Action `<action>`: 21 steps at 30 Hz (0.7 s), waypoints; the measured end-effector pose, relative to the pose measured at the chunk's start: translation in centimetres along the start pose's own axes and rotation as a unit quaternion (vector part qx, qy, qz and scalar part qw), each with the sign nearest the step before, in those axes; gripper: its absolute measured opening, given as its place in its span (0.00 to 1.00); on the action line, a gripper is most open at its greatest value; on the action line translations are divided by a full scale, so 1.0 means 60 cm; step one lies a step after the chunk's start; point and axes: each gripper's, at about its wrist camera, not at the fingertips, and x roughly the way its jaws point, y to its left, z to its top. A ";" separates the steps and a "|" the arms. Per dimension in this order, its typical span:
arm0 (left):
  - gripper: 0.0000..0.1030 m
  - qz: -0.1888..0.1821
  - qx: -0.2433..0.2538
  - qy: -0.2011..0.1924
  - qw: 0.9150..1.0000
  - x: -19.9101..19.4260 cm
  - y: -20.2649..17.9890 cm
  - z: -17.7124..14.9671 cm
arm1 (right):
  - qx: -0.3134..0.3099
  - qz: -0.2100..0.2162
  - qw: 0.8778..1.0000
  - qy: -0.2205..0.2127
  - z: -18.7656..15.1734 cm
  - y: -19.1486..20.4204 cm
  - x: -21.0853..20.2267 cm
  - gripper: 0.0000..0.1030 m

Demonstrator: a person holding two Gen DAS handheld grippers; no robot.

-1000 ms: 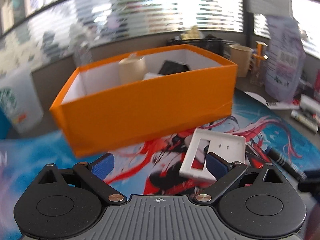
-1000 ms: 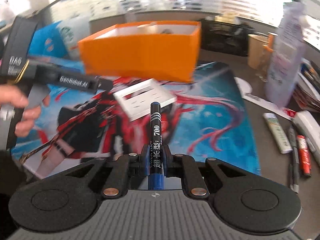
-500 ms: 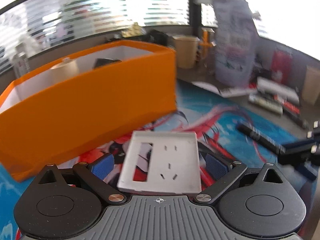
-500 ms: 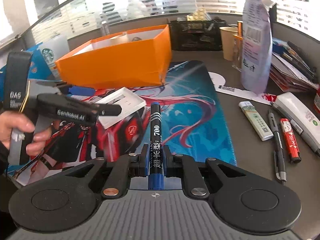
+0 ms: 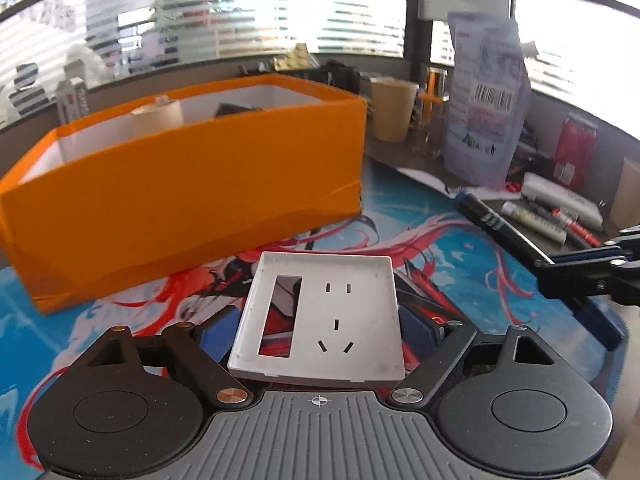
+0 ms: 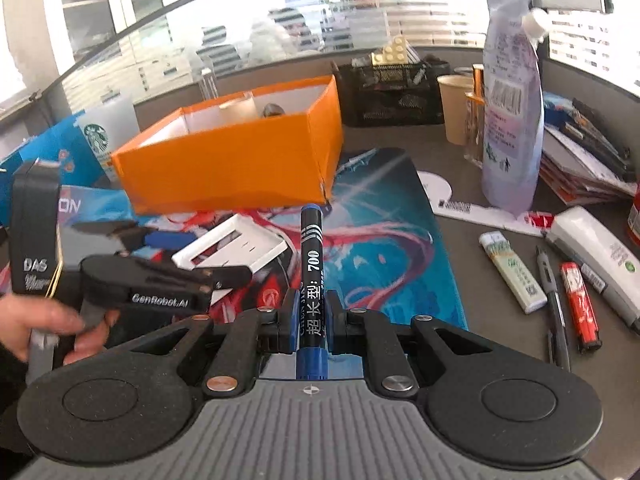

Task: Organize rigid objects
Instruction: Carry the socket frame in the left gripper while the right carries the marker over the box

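**Sorting under way: plate and marker in hand, neither boxed yet**

Progress, as judged from how things lie: the orange box (image 5: 188, 184) at the far edge of the printed mat (image 5: 440, 256) already holds a paper roll (image 5: 158, 118) and a dark item, so part of the job looks done. Your left gripper (image 5: 316, 330) straddles the white socket plate (image 5: 320, 320); its jaws are closing, blue pads just beside the plate's two side edges, contact not certain. In the right wrist view the plate sits tilted, far edge raised off the mat. Your right gripper (image 6: 310, 320) is clamped narrow on the blue marker (image 6: 311, 264), tip pointing toward the box's near corner. Both still have to go into the box.

Left over on the bare desk past the mat's right edge: a lighter (image 6: 514, 276), a black pen (image 6: 554, 300), a red pen (image 6: 580, 304) and a white tube (image 6: 596, 256).

Surroundings: grey desk, crowded; a wire basket (image 6: 388, 88), a paper cup (image 6: 456, 100) and a standing pouch (image 6: 512, 112) along the back edge; slatted glass partition behind.
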 end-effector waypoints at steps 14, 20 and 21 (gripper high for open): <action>0.84 0.021 -0.032 -0.083 0.996 -0.140 0.050 0.041 | -0.042 0.015 0.999 -0.032 0.052 0.062 -0.013 0.11; 0.84 0.035 -0.038 -0.109 0.993 -0.168 0.068 0.061 | -0.070 0.016 0.996 -0.050 0.087 0.096 -0.018 0.11; 0.84 0.036 -0.037 -0.113 0.992 -0.171 0.071 0.065 | -0.074 0.018 0.996 -0.052 0.094 0.101 -0.017 0.11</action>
